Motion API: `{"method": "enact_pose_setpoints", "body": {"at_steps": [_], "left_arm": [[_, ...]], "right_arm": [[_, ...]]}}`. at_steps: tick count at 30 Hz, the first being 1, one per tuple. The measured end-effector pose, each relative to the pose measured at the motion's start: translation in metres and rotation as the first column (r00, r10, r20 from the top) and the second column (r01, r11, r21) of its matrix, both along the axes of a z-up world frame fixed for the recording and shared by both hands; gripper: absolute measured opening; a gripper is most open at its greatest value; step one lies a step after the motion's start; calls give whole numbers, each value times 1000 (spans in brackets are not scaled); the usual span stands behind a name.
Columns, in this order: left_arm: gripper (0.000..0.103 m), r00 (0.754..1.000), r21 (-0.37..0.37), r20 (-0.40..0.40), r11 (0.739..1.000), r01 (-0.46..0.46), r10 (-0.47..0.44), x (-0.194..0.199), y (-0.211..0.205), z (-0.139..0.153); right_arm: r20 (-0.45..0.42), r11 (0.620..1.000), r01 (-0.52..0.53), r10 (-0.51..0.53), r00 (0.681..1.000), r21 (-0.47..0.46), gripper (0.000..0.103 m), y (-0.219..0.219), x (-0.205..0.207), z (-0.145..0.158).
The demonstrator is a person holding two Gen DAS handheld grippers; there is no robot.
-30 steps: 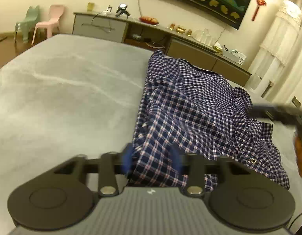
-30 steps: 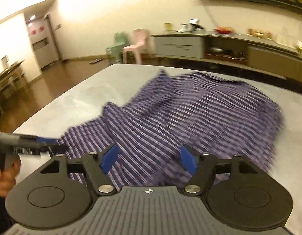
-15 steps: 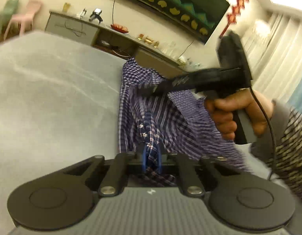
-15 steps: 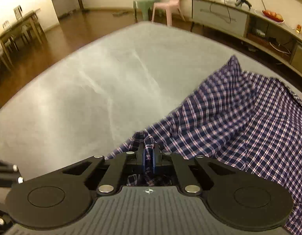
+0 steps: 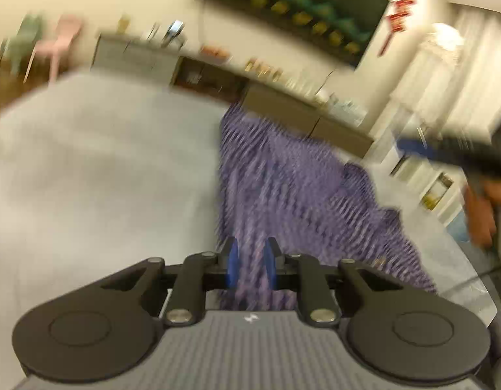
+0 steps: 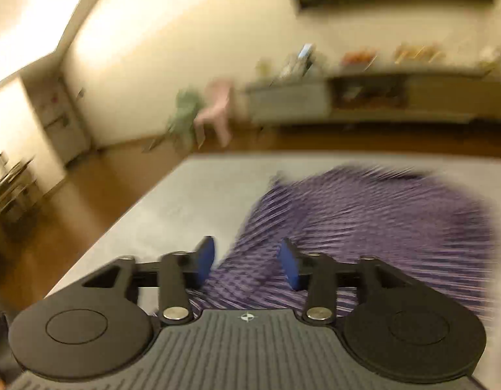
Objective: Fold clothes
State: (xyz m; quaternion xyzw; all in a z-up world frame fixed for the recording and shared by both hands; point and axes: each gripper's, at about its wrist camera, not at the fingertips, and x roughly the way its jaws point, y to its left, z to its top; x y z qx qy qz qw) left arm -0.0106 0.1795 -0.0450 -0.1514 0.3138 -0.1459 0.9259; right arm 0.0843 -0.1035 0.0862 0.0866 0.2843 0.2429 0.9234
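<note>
Both grippers are opening and released: the shirt (image 5: 299, 188) lies ahead of the left gripper (image 5: 251, 265) and under the right gripper (image 6: 247, 265)

Cream walls (image 6: 172, 48), wood floor (image 6: 97, 191), long sideboard (image 6: 364, 97)

checked cloth shirt (image 5: 292, 188) on a matt grey table (image 5: 104, 169); glossy wood floor (image 6: 87, 188).

Bare grey table (image 5: 97, 169) lies open left of the rumpled shirt (image 5: 283, 188).
</note>
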Motion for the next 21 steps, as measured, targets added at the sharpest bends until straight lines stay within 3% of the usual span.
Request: {"method": "enact_pose_setpoints", "body": {"at_steps": [2, 3, 6, 8, 11, 17, 21], "left_arm": [[17, 998, 19, 60, 999, 34, -35, 5, -11, 14], [18, 997, 36, 54, 998, 47, -48, 15, -19, 11], [11, 998, 128, -51, 991, 34, -28, 40, -35, -18], [12, 995, 134, -95, 991, 9, 4, 42, -34, -30], [11, 989, 147, -141, 989, -30, 51, 38, -29, -34], [9, 988, 236, -153, 972, 11, 26, 31, -52, -18], [16, 996, 233, -85, 972, 19, 0, 32, -58, 9]], "right_arm": [[1, 997, 35, -35, 999, -63, 50, -28, -44, -4], [-30, 995, 41, -44, 999, -91, 50, -36, -60, -16], [-102, 986, 35, -52, 993, -165, 50, -46, -94, -62], [-120, 970, 52, -83, 989, -237, 48, -52, -108, -92], [-110, 960, 91, -124, 986, -266, 47, -71, -116, -112], [-164, 964, 68, -113, 980, -258, 48, -86, -113, -108], [-79, 971, 90, -110, 991, -223, 50, -85, -102, -90]]}}
